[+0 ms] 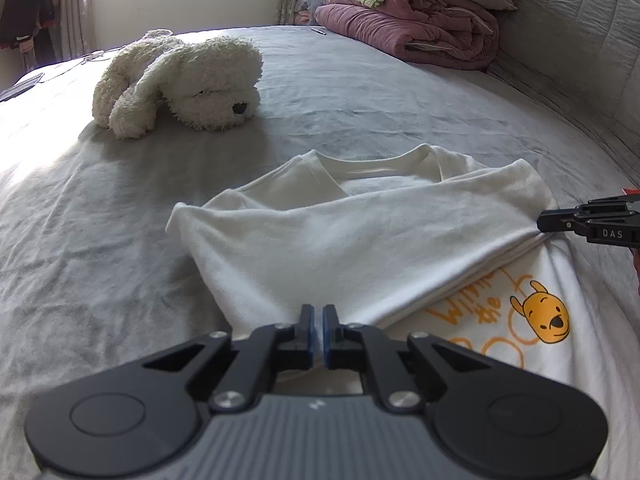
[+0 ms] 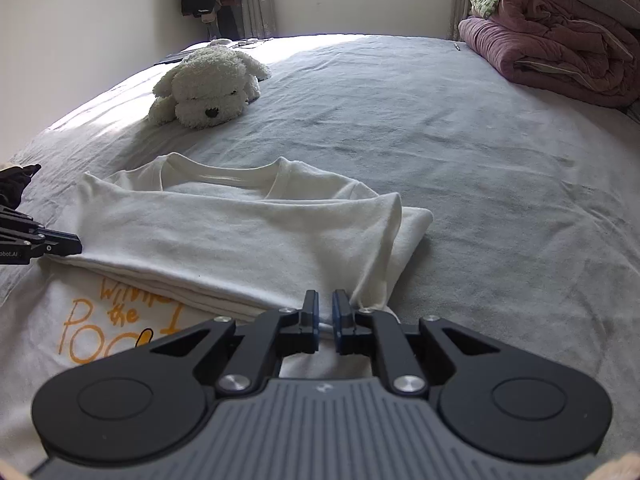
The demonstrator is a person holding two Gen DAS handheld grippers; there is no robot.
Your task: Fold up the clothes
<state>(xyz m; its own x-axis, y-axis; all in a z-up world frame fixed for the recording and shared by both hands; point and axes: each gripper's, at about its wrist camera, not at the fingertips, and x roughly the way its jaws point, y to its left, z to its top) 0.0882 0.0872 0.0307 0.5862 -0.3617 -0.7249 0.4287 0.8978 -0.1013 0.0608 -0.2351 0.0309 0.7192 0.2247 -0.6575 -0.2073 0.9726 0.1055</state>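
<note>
two tools, left [image 1: 319,330] and right [image 2: 325,322], each pinching the white t-shirt's [image 1: 320,236] folded edge on a grey bed [image 1: 380,92]

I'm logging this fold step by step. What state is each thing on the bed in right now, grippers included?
White T-shirt: partly folded, top doubled over, printed part exposed.
Left gripper: shut on the shirt's near edge.
Right gripper: nearly shut, pinching shirt fabric.
Plush dog: lying flat, untouched.
Pink quilt: folded, stacked by the headboard.
Bed sheet: spread, lightly wrinkled.
</note>
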